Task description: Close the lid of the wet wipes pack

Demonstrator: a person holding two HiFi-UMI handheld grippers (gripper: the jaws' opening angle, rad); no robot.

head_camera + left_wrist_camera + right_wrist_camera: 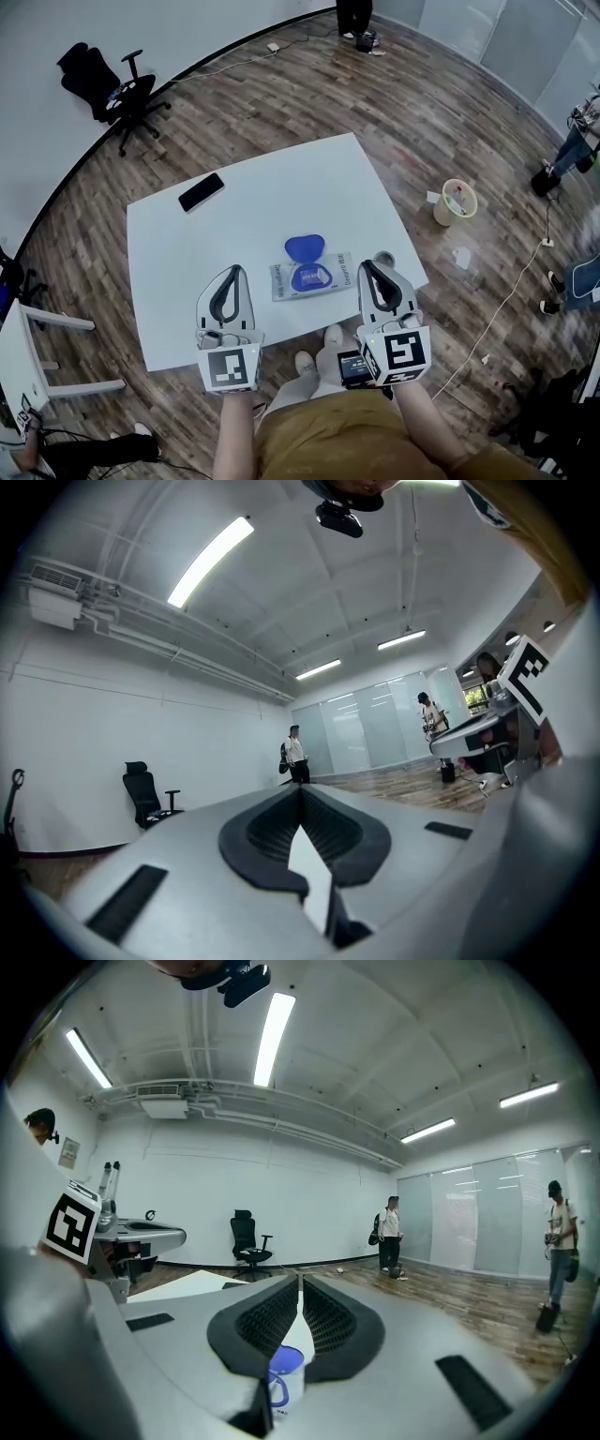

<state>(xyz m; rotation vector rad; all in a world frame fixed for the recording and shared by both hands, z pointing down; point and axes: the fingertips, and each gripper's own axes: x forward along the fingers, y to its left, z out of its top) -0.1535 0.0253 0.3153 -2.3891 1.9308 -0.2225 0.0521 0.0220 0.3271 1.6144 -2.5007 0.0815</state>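
Wet wipes pack [310,277]: flat white soft packet, rounded blue plastic lid [305,248] flipped open | lies on smooth white table [178,281], near front edge | left tongs [235,271], right tongs [367,265]: tips together, empty, flanking pack

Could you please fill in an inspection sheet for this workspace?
Surface: white table on wood floor.
Job's things: wet wipes pack flat mid-table, blue lid open.
Clutter: black phone near the far left corner.
Grippers: left gripper and right gripper both shut, empty, near the front edge.
Cables: white cable on the floor at right.
Surroundings: office chair, bin, people far off.
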